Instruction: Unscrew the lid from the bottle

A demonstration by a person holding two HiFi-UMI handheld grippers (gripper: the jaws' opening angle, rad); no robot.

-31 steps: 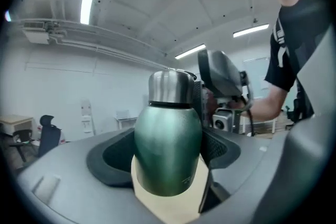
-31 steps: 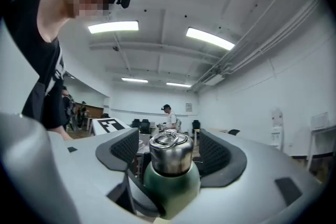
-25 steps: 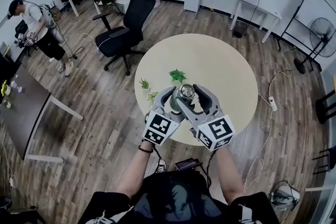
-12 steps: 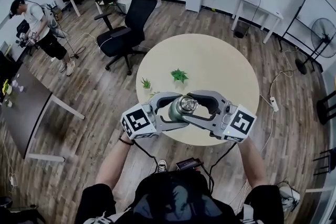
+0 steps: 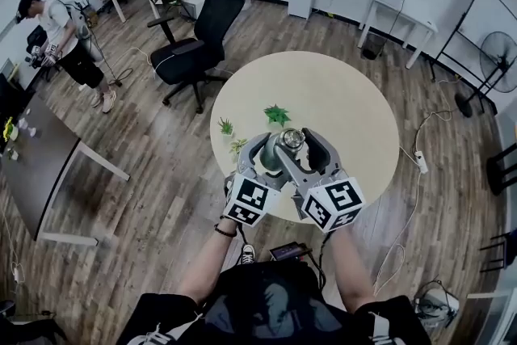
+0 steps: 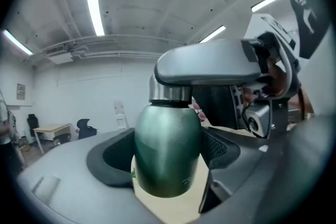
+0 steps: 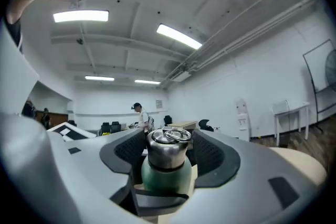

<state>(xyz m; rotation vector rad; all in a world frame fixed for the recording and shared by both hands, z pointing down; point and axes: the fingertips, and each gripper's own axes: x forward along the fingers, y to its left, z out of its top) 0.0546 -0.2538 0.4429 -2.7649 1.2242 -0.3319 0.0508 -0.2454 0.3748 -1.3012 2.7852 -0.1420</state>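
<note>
Gripping the dark green metal bottle [image 6: 167,157] by its body, the left gripper [image 5: 269,160] has its jaws clamped on it, upright above the round beige desk [image 5: 347,93]. On the right gripper [image 5: 297,143] the jaws, just opening, stand wide around the silver steel lid [image 7: 167,148], 1 pad on each side, not pressing.

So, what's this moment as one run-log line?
left hand-held gripper: shut on green bottle | right hand-held gripper: jaws just opened, lid between them | lid: not yet off
</note>
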